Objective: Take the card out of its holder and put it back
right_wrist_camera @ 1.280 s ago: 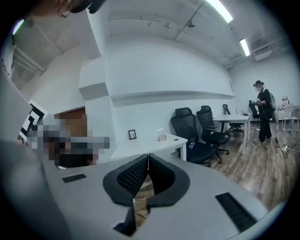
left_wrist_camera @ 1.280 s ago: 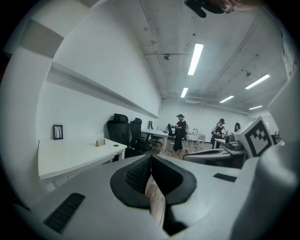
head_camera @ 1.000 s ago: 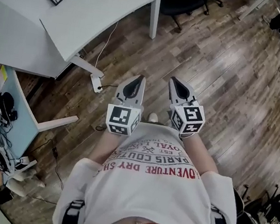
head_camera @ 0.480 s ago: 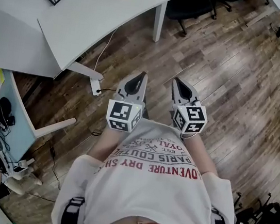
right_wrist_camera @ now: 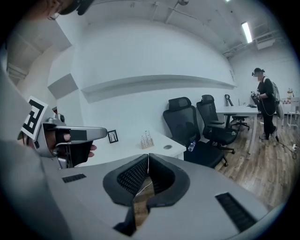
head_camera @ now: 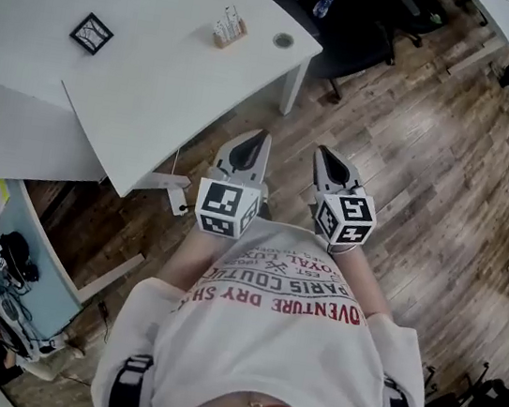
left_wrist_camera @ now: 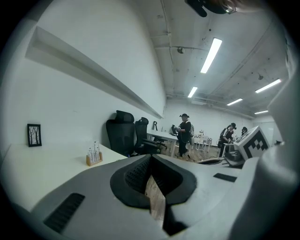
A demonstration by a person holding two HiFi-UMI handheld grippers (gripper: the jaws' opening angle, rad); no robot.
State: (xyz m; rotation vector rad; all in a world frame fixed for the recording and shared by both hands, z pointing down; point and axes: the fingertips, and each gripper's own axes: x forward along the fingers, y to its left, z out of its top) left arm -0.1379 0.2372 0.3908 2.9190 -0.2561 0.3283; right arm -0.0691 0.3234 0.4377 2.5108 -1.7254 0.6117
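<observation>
One white bench (head_camera: 158,89) carries one wooden card holder (head_camera: 228,29) near its far edge with cards upright in it (count unclear), one black picture frame (head_camera: 91,33) and one round grommet (head_camera: 283,40). Two grippers, left gripper (head_camera: 260,138) and right gripper (head_camera: 323,153), sit side by side before the chest. Both point forward, slightly down, over the wood floor (head_camera: 415,146), well apart from the holder. Both have jaws pressed together, empty.

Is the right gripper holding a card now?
No, the right gripper is shut and empty; the card holder stands apart on the white desk.
</observation>
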